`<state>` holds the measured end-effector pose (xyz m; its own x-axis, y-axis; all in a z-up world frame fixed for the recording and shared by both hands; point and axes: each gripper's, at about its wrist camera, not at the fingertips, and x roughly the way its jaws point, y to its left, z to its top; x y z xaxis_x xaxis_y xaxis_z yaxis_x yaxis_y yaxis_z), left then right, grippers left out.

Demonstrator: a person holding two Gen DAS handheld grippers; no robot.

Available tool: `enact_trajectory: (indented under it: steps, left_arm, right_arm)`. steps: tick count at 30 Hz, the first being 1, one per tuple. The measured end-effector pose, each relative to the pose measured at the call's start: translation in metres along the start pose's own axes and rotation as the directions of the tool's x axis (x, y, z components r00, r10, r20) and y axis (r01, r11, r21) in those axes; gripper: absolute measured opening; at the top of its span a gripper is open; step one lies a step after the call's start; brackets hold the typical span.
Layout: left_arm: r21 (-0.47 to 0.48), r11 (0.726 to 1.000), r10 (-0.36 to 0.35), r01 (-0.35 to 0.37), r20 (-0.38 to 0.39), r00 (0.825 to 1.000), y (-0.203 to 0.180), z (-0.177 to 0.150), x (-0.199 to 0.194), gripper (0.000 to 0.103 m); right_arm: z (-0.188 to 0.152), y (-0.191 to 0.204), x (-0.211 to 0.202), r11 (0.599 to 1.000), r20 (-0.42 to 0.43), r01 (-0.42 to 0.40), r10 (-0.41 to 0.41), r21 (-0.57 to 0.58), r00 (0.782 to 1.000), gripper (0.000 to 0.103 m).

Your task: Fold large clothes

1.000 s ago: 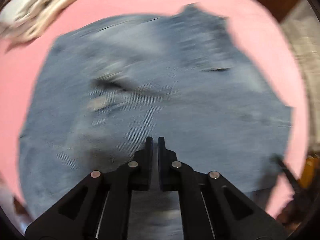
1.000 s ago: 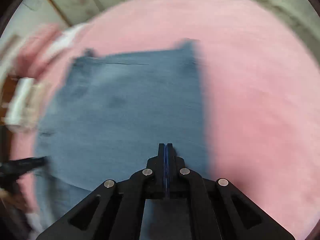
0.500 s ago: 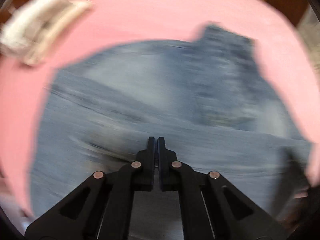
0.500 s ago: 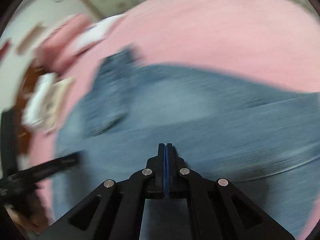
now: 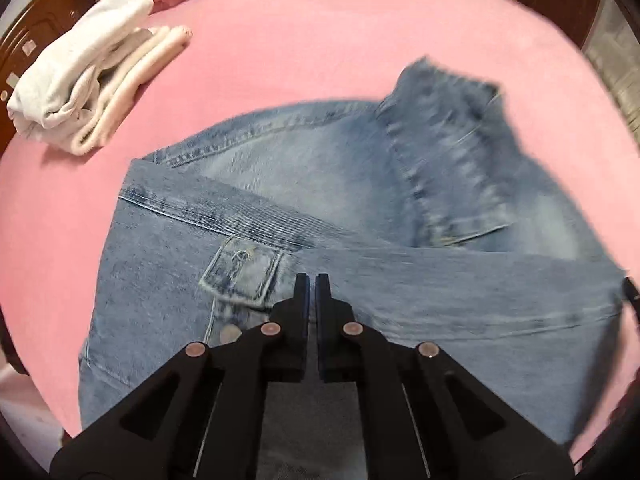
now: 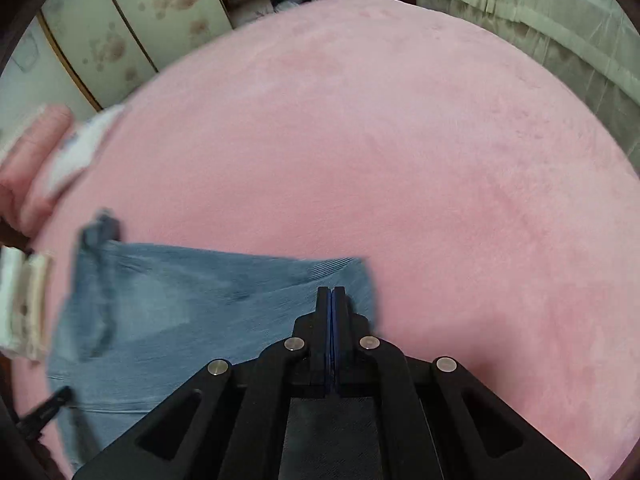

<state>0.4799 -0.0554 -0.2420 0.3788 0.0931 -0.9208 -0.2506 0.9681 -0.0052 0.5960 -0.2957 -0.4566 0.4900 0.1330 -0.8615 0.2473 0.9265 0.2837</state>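
Jeans (image 5: 360, 288) half-folded on the bed (image 5: 320, 60); I pinch denim in both tools, left (image 5: 311, 280) and right (image 6: 331, 292). Next: lay the fold flat.

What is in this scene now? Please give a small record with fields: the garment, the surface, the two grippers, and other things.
garment: blue jeans, lying on the bed, one layer folded over another
surface: pink blanket
left gripper: fingers nearly together with a thin gap, over the jeans beside a denim pocket flap; a grip on cloth cannot be told
right gripper: fingers closed together, at the right edge of the jeans
other: folded white and cream cloths at the far left of the bed
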Motion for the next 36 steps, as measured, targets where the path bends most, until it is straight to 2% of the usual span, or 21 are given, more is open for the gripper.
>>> enact_trajectory:
  steps: [2, 3, 4, 6, 9, 11, 14, 16, 19, 20, 23, 26, 29, 31, 36]
  left_arm:
    - [-0.005, 1.000, -0.017, 0.017, 0.006, 1.000, 0.006, -0.010, -0.016, 0.005]
    - [-0.009, 1.000, -0.023, 0.023, 0.001, 1.000, 0.015, -0.021, -0.036, 0.014]
    - [-0.019, 0.999, -0.028, 0.028, -0.006, 1.000, 0.020, -0.032, -0.046, 0.028]
    - [-0.049, 0.998, -0.031, 0.030, -0.015, 0.999, 0.026, -0.056, -0.061, 0.044]
    - [-0.078, 0.997, -0.029, 0.025, -0.047, 0.998, 0.033, -0.097, -0.073, 0.045]
    - [-0.093, 0.995, -0.034, 0.026, -0.083, 0.996, 0.038, -0.124, -0.078, 0.046]
    - [-0.101, 0.994, -0.046, 0.032, -0.141, 0.989, 0.046, -0.162, -0.084, 0.053]
    - [-0.085, 0.996, -0.051, 0.037, -0.169, 0.984, 0.051, -0.184, -0.089, 0.055]
    - [-0.050, 0.998, -0.054, 0.045, -0.195, 0.979, 0.063, -0.215, -0.100, 0.057]
    - [-0.039, 0.998, -0.065, 0.058, -0.201, 0.977, 0.068, -0.225, -0.105, 0.057]
    - [-0.002, 0.995, -0.099, 0.101, -0.210, 0.973, 0.086, -0.248, -0.123, 0.058]
    - [0.036, 0.991, -0.121, 0.130, -0.191, 0.974, 0.104, -0.261, -0.143, 0.061]
    - [0.082, 0.985, -0.135, 0.151, -0.173, 0.976, 0.126, -0.271, -0.168, 0.069]
    - [0.102, 0.983, -0.135, 0.153, -0.163, 0.977, 0.138, -0.272, -0.181, 0.074]
    - [0.116, 0.985, -0.108, 0.129, -0.175, 0.979, 0.185, -0.281, -0.194, 0.076]
  right_arm:
    - [-0.015, 0.012, -0.014, 0.998, -0.005, -0.063, 0.063, 0.019, 0.998, 0.008]
    - [-0.025, 0.023, -0.017, 0.997, -0.018, -0.072, 0.072, 0.008, 0.997, 0.016]
    - [-0.037, 0.034, -0.019, 0.997, -0.036, -0.073, 0.073, -0.015, 0.997, 0.025]
    - [-0.064, 0.046, -0.025, 0.995, -0.067, -0.072, 0.068, -0.065, 0.995, 0.033]
    - [-0.115, 0.063, -0.032, 0.992, -0.137, -0.074, 0.059, -0.103, 0.989, 0.035]
    - [-0.151, 0.071, -0.037, 0.991, -0.205, -0.093, 0.072, -0.099, 0.976, 0.036]
    - [-0.200, 0.074, -0.053, 0.992, -0.254, -0.084, 0.059, -0.090, 0.965, 0.050]
    - [-0.223, 0.076, -0.068, 0.993, -0.250, -0.074, 0.049, -0.091, 0.967, 0.067]
    - [-0.258, 0.083, -0.096, 0.993, -0.228, -0.052, 0.027, -0.104, 0.973, 0.081]
    - [-0.265, 0.090, -0.101, 0.993, -0.223, -0.045, 0.020, -0.108, 0.975, 0.082]
    - [-0.282, 0.074, -0.141, 0.995, -0.201, -0.015, -0.005, -0.098, 0.979, 0.084]
    - [-0.311, 0.072, -0.183, 0.996, -0.154, 0.023, -0.036, -0.087, 0.987, 0.087]
    - [-0.335, 0.081, -0.213, 0.994, -0.126, 0.066, -0.077, -0.089, 0.989, 0.089]
    - [-0.351, 0.071, -0.242, 0.994, -0.115, 0.071, -0.080, -0.081, 0.990, 0.090]
    - [-0.394, 0.046, -0.264, 0.998, -0.167, 0.064, -0.067, -0.022, 0.984, 0.091]
